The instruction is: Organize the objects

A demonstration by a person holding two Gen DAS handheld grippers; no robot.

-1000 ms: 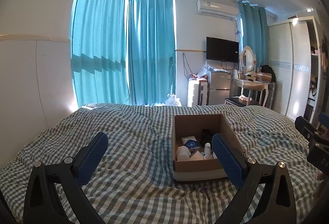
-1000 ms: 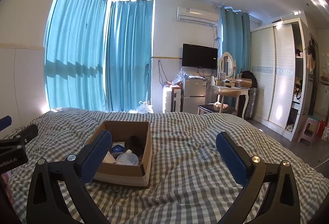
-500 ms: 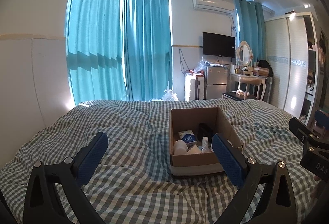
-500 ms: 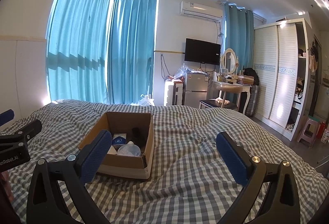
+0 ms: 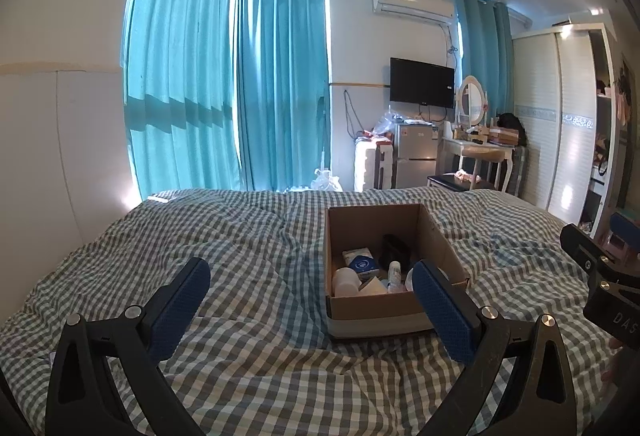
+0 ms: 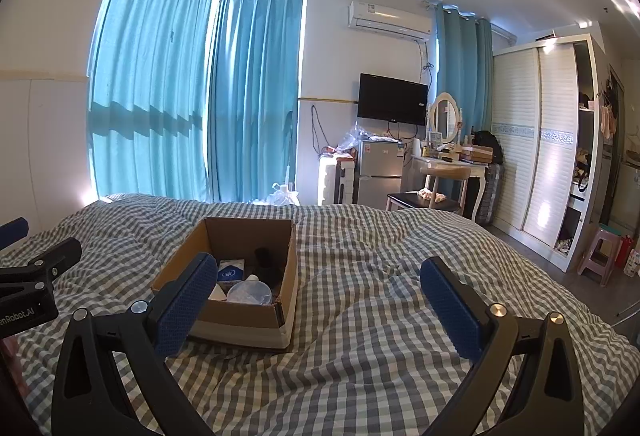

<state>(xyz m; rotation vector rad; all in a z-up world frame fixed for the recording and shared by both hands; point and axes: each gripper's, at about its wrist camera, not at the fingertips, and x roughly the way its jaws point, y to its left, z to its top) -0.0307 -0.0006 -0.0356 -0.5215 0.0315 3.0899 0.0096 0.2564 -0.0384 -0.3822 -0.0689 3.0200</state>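
Note:
An open cardboard box (image 5: 376,310) (image 6: 244,320) sits on the checked bed cover. Inside lie a white jar (image 5: 346,281), a small box with a blue round mark (image 5: 359,261) (image 6: 231,270), a little white bottle (image 5: 394,272), a dark object (image 5: 396,248) and a clear round lid (image 6: 250,292). My left gripper (image 5: 310,278) is open and empty, hanging above the cover just before the box, its right finger in front of the box's near right corner. My right gripper (image 6: 316,276) is also open and empty, to the right of the box, with its left finger overlapping the box's near left side.
The green-and-white checked cover (image 5: 248,244) (image 6: 380,276) spreads wide around the box. Blue curtains (image 5: 224,84), a headboard panel at left, a small fridge (image 6: 378,172), a dressing table with a stool (image 6: 444,180) and a wardrobe (image 6: 536,156) line the far side.
Both cameras have tilted down and drawn a little closer, so the box sits lower and larger in each view. Both grippers stay open; the box has not moved.

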